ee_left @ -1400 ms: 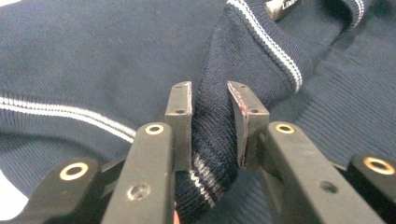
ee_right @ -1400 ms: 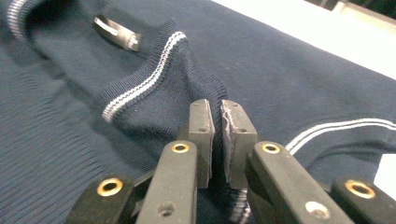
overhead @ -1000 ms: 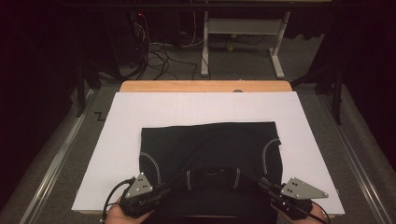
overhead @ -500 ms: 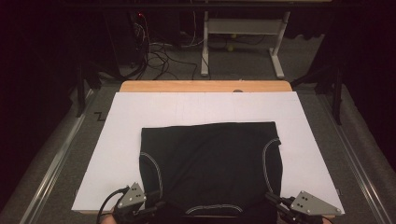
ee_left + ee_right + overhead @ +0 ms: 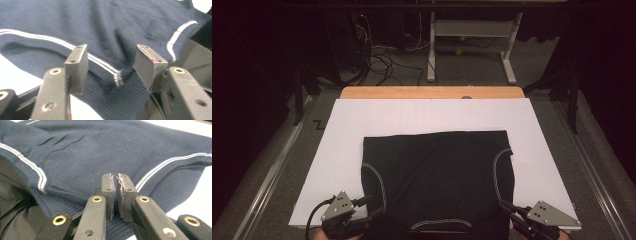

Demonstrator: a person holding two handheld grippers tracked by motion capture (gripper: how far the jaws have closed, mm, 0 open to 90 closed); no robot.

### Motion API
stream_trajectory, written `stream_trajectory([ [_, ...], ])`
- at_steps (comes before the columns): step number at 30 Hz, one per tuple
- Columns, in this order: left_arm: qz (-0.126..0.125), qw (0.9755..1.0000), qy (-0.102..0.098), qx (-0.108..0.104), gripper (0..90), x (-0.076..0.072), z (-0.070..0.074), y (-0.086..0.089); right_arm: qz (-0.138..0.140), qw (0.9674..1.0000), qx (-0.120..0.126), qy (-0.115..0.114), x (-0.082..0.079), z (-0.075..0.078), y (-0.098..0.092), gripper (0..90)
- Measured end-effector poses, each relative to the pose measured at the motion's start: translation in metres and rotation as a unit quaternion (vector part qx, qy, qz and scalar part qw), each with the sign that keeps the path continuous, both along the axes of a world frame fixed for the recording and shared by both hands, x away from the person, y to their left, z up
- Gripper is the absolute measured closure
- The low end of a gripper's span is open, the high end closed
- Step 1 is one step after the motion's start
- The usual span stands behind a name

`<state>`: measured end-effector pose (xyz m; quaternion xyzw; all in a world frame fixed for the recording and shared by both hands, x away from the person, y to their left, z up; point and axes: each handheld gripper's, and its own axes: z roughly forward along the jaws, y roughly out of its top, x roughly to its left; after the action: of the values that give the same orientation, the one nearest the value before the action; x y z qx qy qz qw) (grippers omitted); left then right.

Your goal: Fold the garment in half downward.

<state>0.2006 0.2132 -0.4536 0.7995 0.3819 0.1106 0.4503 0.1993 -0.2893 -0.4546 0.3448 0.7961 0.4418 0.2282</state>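
left claw [image 5: 111,65] has just been opening over the unlabelled dark sweater [image 5: 437,175]; right claw [image 5: 117,188] pinches its hem.

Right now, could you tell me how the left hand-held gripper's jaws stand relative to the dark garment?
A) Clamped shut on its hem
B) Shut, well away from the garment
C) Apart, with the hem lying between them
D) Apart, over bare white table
C: in the left gripper view the left hand-held gripper has its jaws apart, having just been opening, with the dark garment and its ribbed hem lying loose between them.
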Motion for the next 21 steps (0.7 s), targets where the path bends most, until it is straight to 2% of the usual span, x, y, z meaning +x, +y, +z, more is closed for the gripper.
stream_trajectory([
  [9, 0.032, 0.9994, -0.010, 0.012, 33.9, 0.015, -0.008, 0.013, -0.016, 0.9999, 0.007, 0.001, 0.007, -0.002, -0.003, 83.2],
  [10, 0.037, 0.9990, -0.010, 0.021, 32.9, 0.022, -0.011, 0.015, -0.018, 0.9998, 0.006, 0.002, 0.009, -0.002, -0.003, 82.4],
  [12, 0.040, 0.9989, -0.010, 0.021, 29.8, 0.027, -0.013, 0.018, -0.024, 0.9997, 0.009, 0.003, 0.012, -0.002, -0.003, 81.0],
  [17, 0.049, 0.9986, -0.014, 0.014, 26.3, 0.035, -0.016, 0.023, -0.042, 0.9989, 0.018, 0.008, 0.021, -0.004, -0.004, 74.3],
  [21, 0.061, 0.9981, -0.010, 0.007, 24.4, 0.040, -0.017, 0.029, -0.067, 0.9976, 0.018, 0.008, 0.029, -0.006, -0.005, 63.7],
])
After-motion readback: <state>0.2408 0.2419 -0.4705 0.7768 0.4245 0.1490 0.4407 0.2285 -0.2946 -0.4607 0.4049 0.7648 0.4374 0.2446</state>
